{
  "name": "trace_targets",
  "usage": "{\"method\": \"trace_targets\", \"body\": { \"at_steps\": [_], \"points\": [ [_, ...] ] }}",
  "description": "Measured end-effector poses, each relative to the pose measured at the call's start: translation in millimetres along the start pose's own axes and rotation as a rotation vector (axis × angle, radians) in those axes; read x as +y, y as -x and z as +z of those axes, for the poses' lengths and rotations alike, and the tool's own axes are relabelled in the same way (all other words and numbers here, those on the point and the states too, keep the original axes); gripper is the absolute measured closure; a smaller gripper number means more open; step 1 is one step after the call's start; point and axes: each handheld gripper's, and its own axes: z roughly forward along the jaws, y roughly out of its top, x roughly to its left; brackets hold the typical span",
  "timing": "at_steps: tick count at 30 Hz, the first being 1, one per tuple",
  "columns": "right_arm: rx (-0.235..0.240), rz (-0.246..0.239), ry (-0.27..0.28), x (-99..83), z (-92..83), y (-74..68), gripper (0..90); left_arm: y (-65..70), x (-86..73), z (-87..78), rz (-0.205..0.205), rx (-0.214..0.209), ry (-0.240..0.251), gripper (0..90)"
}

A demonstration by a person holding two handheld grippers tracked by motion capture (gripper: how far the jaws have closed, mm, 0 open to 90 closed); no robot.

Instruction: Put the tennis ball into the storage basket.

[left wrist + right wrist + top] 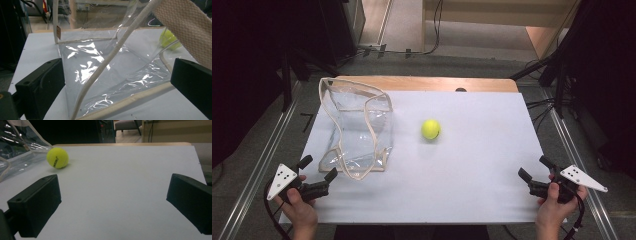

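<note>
Clear bag [357, 127] just before left gripper [318, 169], perhaps touching | yellow ball [431, 129] well apart | both grippers' jaws apart

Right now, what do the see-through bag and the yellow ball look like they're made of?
The bag looks like clear, glossy soft plastic, probably vinyl: it creases and throws bright glare. Its trim and strap look like off-white woven cotton-type webbing, with a visible weave. The ball looks like a tennis ball with matte, fuzzy yellow felt; rubber underneath is a guess.

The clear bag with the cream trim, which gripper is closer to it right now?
Left. The left gripper sits open right at the clear bag's near edge; the right gripper is open across the table, past the tennis ball.
</note>
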Motion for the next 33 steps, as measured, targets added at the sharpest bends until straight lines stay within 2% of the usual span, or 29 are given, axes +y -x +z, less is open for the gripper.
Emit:
{"method": "trace_targets", "body": {
  "at_steps": [4,11,18,23,27,33],
  "points": [
    [0.003,-0.015,-0.007,3.1,1.0,-5.7,0.0,-0.2,0.3,0.6,0.000,-0.003,0.000,0.0],
    [0.014,-0.080,-0.042,20.1,5.8,-23.7,0.0,-0.9,0.3,0.0,-0.008,-0.004,0.004,0.0],
    [0.031,-0.106,-0.056,32.7,13.2,-32.9,0.0,-1.5,0.4,0.1,-0.008,-0.004,0.003,0.0],
    [0.073,-0.124,-0.076,41.7,25.1,-39.8,0.0,-1.5,0.5,0.2,-0.009,-0.005,0.005,0.0],
    [0.099,-0.161,-0.100,52.5,37.2,-48.0,0.0,-1.5,0.5,0.2,-0.007,-0.005,0.004,0.0],
    [0.134,-0.174,-0.123,64.5,50.9,-54.6,0.0,-0.8,0.6,0.7,-0.006,-0.005,0.005,0.0]
  ]
}}
